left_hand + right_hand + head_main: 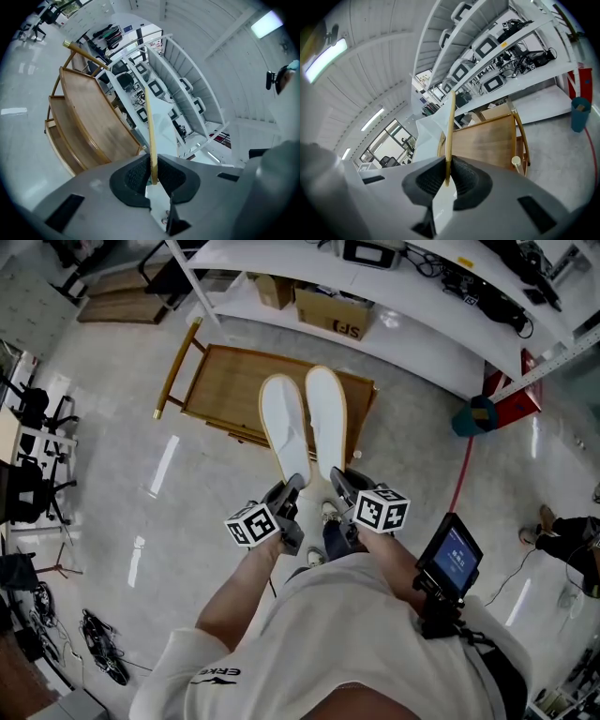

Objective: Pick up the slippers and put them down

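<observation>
- Where the head view looks steeply down, a left slipper and a right slipper are shown side by side, almost touching. Their pale faces are turned upward and their toes point away from the person.
- The left gripper is closed on the near end of the left slipper. In the left gripper view the slipper is seen edge-on as a thin tan strip, pinched between the two dark pads.
- The right gripper is likewise closed on the near end of the right slipper. In the right gripper view the same tan edge is clamped between the pads and rises straight away from them.
- Both slippers are carried out in front of the person, over the right part of a wooden rack standing on the pale floor. Whether they touch the rack cannot be told.
- Beyond the rack, white shelving is shown, with a cardboard box on its lowest level.
- A teal bin is seen on the floor, well apart to the right.
</observation>
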Tool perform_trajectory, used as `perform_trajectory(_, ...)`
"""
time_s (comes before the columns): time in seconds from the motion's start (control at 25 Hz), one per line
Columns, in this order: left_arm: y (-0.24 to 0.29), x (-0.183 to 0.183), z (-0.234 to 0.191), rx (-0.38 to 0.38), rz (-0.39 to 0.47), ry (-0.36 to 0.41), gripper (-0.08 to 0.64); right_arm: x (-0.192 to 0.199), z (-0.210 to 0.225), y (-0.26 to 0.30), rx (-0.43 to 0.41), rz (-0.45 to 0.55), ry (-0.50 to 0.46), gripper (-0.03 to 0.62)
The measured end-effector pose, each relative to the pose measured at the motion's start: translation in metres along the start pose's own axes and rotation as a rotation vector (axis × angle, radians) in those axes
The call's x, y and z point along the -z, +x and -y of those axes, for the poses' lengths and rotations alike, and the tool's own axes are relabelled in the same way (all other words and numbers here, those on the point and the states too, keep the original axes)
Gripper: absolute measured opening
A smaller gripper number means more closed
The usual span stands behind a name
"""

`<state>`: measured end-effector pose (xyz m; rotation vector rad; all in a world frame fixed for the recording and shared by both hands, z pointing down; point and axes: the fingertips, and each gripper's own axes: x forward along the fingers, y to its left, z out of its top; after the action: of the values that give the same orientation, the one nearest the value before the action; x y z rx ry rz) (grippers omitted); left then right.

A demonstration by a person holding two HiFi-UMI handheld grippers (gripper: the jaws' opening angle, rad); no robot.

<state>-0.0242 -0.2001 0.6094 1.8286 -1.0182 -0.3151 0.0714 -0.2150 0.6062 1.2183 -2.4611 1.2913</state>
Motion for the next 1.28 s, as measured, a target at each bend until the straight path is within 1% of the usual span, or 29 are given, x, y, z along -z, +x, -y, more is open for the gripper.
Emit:
perform_trajectory(0.48, -0.049, -0.016, 0.055, 0.085, 0.101, 0.057, 0.034, -0.015, -0.062, -0.052, -0.054, 0.114, -0.070, 0.032)
perform_trajectory(0.72, -0.075, -0.011, 0.073, 0.108, 0.128, 0.072, 0.034, -0.013, -0.090, -0.075, -0.084, 0.150, -0.100, 0.032)
perform_trajectory(0.96, -0.083, -0.009, 0.085, 0.131, 0.145, 0.087, 0.034, -0.014, -0.104, -0.088, -0.102, 0.175, -0.129, 0.032)
perform_trajectory(1.28, -0.089, -0.007, 0.099, 0.147, 0.148, 0.108, 0.034, -0.015, -0.111, -0.099, -0.109, 0.188, -0.142, 0.032)
